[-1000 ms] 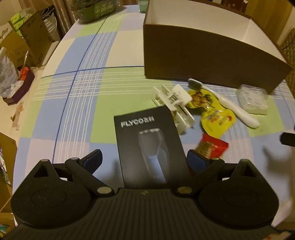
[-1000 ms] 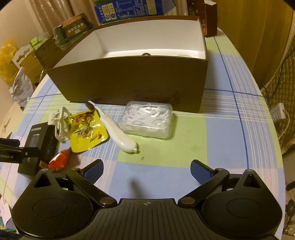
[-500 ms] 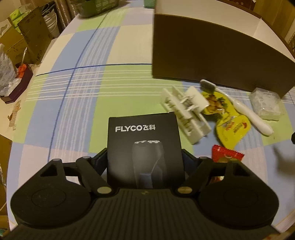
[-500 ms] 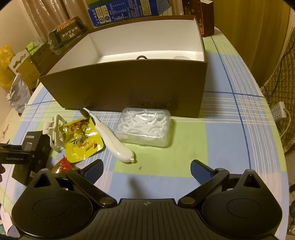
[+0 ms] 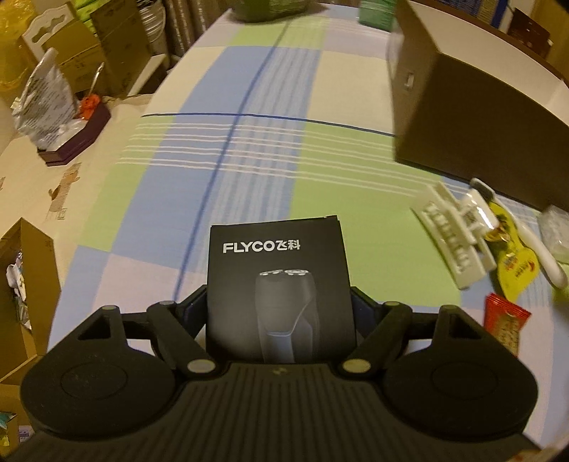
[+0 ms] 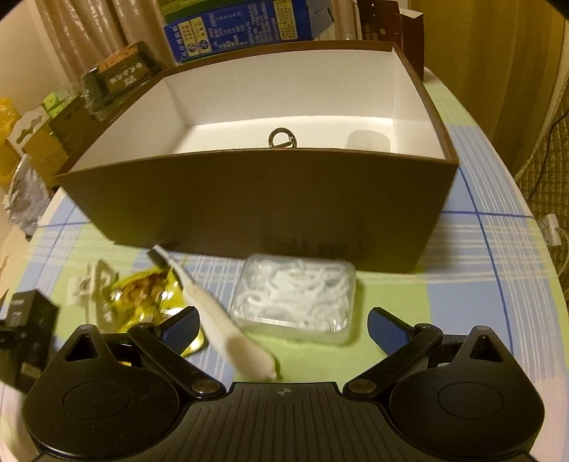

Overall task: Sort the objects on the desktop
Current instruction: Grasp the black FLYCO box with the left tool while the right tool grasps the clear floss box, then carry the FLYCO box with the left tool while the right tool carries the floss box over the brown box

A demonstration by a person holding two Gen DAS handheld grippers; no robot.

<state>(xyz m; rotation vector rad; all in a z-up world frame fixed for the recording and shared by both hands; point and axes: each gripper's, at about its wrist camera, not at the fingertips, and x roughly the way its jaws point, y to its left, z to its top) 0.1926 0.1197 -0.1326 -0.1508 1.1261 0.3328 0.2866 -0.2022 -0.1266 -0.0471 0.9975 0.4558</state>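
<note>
My left gripper [image 5: 279, 309] is shut on a black FLYCO shaver box [image 5: 279, 280] and holds it above the checked tablecloth. The box also shows at the left edge of the right wrist view [image 6: 26, 327]. My right gripper [image 6: 282, 321] is open, low over a white toothbrush [image 6: 213, 316] and a clear case of floss picks [image 6: 295, 296]. A yellow snack packet [image 6: 145, 296] and a white plastic clip [image 5: 451, 234] lie to their left. A red packet [image 5: 505, 321] lies near the table's front. The brown cardboard box [image 6: 249, 199] stands open behind them.
Inside the brown box lie a metal ring [image 6: 282, 138] and a pale round container [image 6: 368, 140]. Cartons and bags stand on the floor off the left edge [image 5: 53, 92]. Boxes [image 6: 234, 30] are stacked behind the brown box. A power strip [image 6: 551, 231] lies off the right edge.
My left gripper closed on the black shaver box and lifted it, swinging left. My right gripper moved forward and down toward the toothbrush and floss case, staying open.
</note>
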